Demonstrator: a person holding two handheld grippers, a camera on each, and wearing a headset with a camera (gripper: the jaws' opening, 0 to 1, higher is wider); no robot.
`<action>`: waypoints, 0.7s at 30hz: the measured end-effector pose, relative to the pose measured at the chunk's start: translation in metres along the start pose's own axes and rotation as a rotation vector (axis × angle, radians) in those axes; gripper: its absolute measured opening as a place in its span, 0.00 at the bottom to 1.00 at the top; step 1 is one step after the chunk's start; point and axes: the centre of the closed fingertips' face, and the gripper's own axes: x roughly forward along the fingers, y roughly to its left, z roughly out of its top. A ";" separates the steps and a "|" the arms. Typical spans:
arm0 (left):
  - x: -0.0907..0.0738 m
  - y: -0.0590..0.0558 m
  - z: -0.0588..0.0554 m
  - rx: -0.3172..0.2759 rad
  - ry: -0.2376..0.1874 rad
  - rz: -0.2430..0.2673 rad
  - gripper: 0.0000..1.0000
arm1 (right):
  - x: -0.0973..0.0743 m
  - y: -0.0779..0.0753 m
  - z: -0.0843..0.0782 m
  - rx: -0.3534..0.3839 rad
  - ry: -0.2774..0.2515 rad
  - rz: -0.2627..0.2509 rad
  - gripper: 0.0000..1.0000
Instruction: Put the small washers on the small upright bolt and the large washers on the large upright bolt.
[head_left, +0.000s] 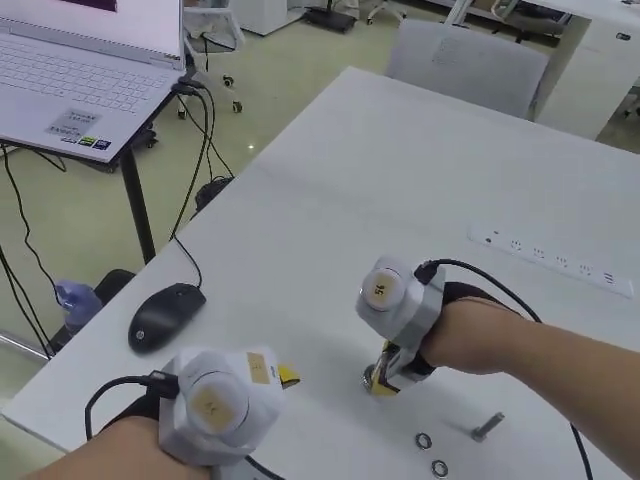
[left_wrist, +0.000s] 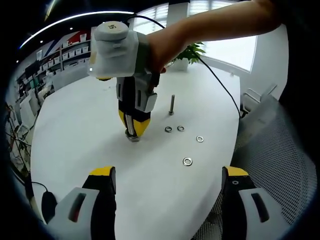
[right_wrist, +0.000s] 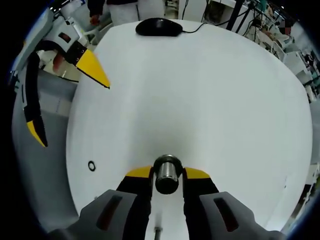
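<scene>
Head view: right tool (head_left: 381, 380) tip-down on bench (head_left: 330, 200); small bolt (head_left: 487, 428) at its 4 o'clock, 2 washers (head_left: 424, 441) at 5 o'clock.
Left gripper view: left tool (left_wrist: 167, 175) wide, empty; right tool grips large bolt (left_wrist: 132, 132); 4 washers at its 3–4 o'clock.
Right gripper view: large bolt clamped, 1 washer at its 9 o'clock.

The white round cap on top of the right gripper (head_left: 378, 381), which is clamping a bolt (right_wrist: 167, 174), is carrying a small yellowish label with two dark characters. In the head view they are reading roughly as "56", though not with certainty, and in the left gripper view they are blurring. Far up and left of that gripper in the head view, stickers on the laptop (head_left: 70, 70) are showing print too small to read. Nearer, down and left of it, the pale sticker on the left gripper (left_wrist: 167, 175) cap is showing nothing legible.
</scene>
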 end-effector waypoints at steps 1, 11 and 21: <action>0.000 0.000 0.000 0.002 -0.001 0.001 0.87 | 0.000 0.000 0.000 -0.001 0.000 -0.001 0.24; -0.001 -0.001 0.002 0.005 -0.002 0.001 0.87 | -0.001 -0.002 0.002 -0.004 -0.022 -0.005 0.37; -0.002 -0.003 0.003 0.012 -0.004 -0.004 0.87 | -0.017 0.002 0.002 -0.026 -0.049 -0.003 0.36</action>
